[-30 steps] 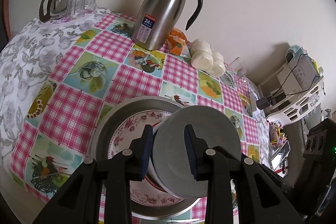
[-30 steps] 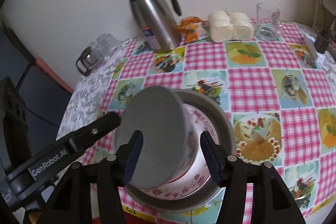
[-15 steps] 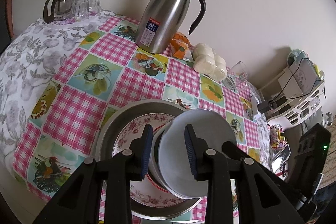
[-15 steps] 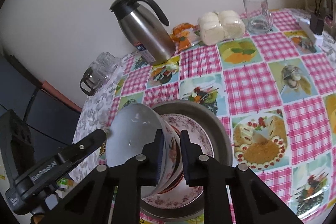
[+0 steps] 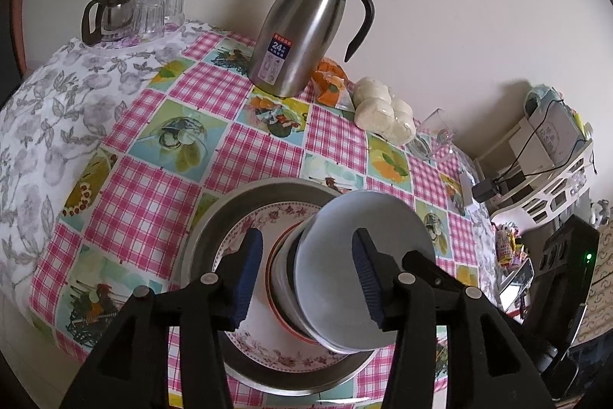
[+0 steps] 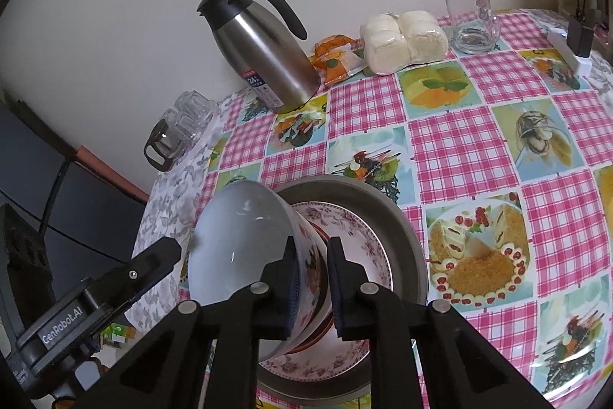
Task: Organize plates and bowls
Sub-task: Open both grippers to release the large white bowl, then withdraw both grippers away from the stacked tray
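Bowls sit tilted on their side inside a floral plate (image 5: 268, 344), and the plate lies in a wide metal basin (image 5: 214, 229) on the surface (image 5: 153, 186), which is covered by a pink checked cloth with fruit and food pictures. The nearest bowl (image 6: 230, 240) is white inside with a red and orange pattern on its outer wall; behind it the red rim of a second bowl (image 5: 276, 298) shows, nested against it.

The right gripper (image 6: 311, 288) is closed down on the wall of the patterned bowl: one blue pad lies on the inside, the other presses on the outside, and the rim is pinched between them. The left gripper (image 5: 308, 278) has just been opening its jaws. They now stand partly apart on both sides of the bowl, seen here from its grey underside, and the pads do not press on it; the left pad is clearly away from the bowl, while the right pad is in front of the grey base and I cannot tell if it touches.

Further back on the surface stands a steel thermos jug (image 5: 302, 29) with black lid and handle. Beside it lie an orange packet (image 5: 329, 87) and a bag of white buns (image 6: 402, 41). A glass mug (image 6: 471, 20) is near the buns, and a glass teapot with small glasses (image 5: 134, 10) stands at the far corner.
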